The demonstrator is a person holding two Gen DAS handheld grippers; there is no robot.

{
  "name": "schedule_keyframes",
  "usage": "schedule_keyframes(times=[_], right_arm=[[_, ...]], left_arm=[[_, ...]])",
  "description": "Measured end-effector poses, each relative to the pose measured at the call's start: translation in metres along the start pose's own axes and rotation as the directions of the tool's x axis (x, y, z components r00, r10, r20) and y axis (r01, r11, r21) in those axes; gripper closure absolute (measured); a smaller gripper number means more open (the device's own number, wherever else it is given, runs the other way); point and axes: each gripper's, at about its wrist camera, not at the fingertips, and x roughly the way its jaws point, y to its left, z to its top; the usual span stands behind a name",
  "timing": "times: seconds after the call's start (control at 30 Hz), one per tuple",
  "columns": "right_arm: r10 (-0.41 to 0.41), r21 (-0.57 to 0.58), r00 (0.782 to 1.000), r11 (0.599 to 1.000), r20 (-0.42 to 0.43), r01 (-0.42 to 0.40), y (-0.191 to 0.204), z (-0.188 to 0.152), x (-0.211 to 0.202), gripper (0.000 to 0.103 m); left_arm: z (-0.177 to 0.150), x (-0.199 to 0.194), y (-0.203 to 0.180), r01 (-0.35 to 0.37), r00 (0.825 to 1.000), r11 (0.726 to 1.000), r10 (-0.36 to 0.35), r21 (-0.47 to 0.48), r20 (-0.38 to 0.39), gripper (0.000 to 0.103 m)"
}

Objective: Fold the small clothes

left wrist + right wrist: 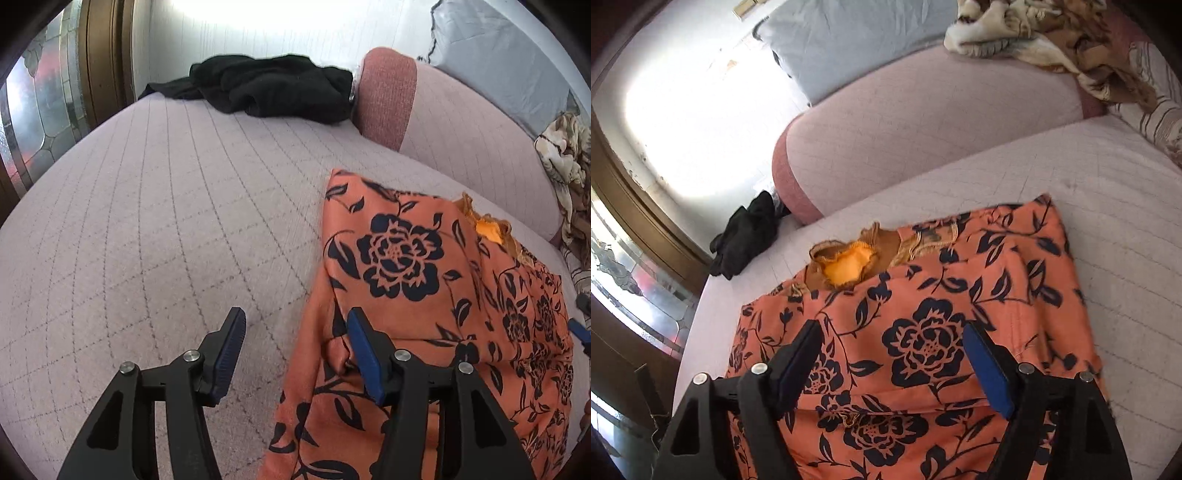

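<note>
Both jaws apart over orange floral garment on bed.

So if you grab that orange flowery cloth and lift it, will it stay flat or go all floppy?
Probably floppy: the orange flowery cloth already lies in soft folds and creases on the sofa seat. It looks thin, so likely light. A slight sheen suggests it might slide a bit between the fingers.
</note>
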Motion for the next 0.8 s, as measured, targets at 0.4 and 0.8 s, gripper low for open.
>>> schedule_keyframes(times=[0.4, 0.8], right_arm=[[0.283, -0.028, 0.95, 0.957, -0.129, -0.289, 0.136, 0.014, 0.036, 0.021], [0.413, 0.093, 0.881, 0.911, -0.231, -0.403, 0.192, 0.0, 0.13, 0.019]], left_arm=[[0.02, -0.031, 0.068, 0.05, 0.996, 0.948, -0.024, -0.313, 0.089, 0.039], [0.027, -0.037, 0.075, 0.116, 0.99, 0.924, -0.079, -0.364, 0.113, 0.039]])
